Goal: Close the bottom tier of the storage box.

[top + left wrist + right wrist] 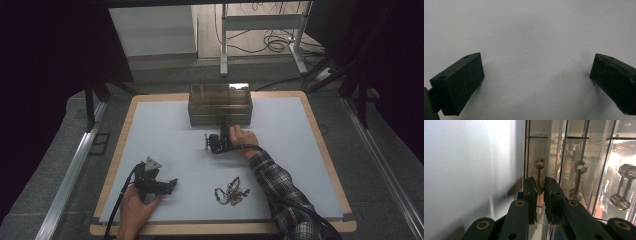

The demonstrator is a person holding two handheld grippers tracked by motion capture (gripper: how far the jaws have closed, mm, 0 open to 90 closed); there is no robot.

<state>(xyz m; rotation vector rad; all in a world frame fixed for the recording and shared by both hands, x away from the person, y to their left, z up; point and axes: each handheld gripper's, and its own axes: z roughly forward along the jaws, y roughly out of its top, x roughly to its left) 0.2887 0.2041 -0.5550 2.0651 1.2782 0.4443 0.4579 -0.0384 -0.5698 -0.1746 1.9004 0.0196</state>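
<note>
On the wooden-edged table (pixel 116 150) lies a pale grey mat (pixel 290 150) that covers almost all of its top. At the far middle of the mat stands a smoky, see-through drawer box (pixel 220 104), its front toward the person. Seen close in the right gripper view, the box front (pixel 574 157) is split by dark frames into drawer faces, each with a faceted knob on a stem: one knob (pixel 540 165) at the jaws, a second knob (pixel 579 178) beside it and a third knob (pixel 624 186) farther along.

Just before the box, the person's right hand (pixel 243 137), in a checked sleeve (pixel 285 195), holds the right gripper (pixel 224 131) up against the lower front of the box. Its jaws are drawn nearly together, clamped on the stem of the first knob, whose faceted head stands out past the jaw tips. The box itself blocks any further way forward, and the neighbouring knob sits just beside the outer jaw.

Near the front left of the mat, the left hand (pixel 134 207) rests with the left gripper (pixel 172 184) lying low and pointing across the mat toward the middle. Its jaws stand wide apart with bare mat (pixel 534 50) between them.

Between the two forearms, well apart from either gripper, lies a small tangle of beaded jewellery (pixel 231 191) on the mat's front part.
</note>
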